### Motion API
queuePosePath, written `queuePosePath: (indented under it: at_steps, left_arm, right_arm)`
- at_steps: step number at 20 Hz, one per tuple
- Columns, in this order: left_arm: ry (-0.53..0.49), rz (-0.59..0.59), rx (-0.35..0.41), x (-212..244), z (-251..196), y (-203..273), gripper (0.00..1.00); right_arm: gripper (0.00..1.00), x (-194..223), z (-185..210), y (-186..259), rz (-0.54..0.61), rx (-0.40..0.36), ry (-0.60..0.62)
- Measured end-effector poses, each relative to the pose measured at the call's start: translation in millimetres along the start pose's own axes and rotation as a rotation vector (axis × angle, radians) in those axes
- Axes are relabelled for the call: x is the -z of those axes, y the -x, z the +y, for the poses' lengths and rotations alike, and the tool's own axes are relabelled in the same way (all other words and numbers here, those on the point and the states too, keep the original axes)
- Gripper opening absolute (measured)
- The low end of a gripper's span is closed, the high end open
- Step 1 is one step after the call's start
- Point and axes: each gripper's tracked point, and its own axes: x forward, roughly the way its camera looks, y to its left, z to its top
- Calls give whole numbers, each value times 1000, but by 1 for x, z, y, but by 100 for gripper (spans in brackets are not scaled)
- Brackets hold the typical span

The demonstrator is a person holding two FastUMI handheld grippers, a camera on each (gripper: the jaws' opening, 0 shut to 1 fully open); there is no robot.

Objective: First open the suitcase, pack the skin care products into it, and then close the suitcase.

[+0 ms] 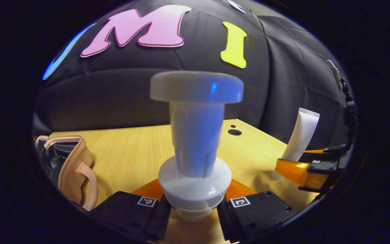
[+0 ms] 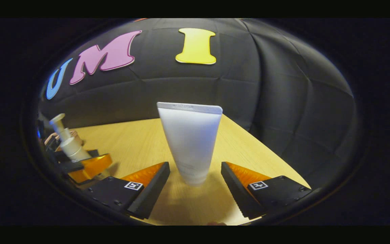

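Left gripper (image 1: 194, 207) jaws pinch the glossy pump bottle (image 1: 195, 149); right gripper (image 2: 195, 184) jaws straddle, spread, the matte tapered tube (image 2: 191, 142).

left gripper (image 1: 193, 207) jaws clamped, right gripper (image 2: 195, 184) jaws spread wide, both level

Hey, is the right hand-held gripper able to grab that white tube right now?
Probably yes: the white tube stands upright between the open right hand-held gripper, with nothing in between.
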Motion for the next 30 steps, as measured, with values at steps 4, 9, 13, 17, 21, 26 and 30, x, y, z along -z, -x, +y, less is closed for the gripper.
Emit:
queuePosePath:
  at_steps: [4,9,13,17,21,26,30]
  left_arm:
    - [40,4,-14,6,7,16,64]
    - [59,0,-33,12,11,30,64]
    - [48,-3,-44,14,16,36,64]
    - [86,-16,-45,13,20,42,64]
    - [132,-34,-39,-1,25,64,64]
    - [135,-67,-53,-45,50,107,64]
    - [143,-89,-79,-83,94,155,63]
  right_arm:
    - [97,2,-2,-22,9,9,23]
    - [67,-3,1,-26,-12,15,51]
    - [47,-2,9,-25,-18,-29,54]
    - [37,-3,22,-10,-36,-83,141]
    - [46,-31,48,16,-101,-135,147]
    - [41,-60,96,65,-137,-216,202]
    - [41,-75,149,112,-136,-284,217]
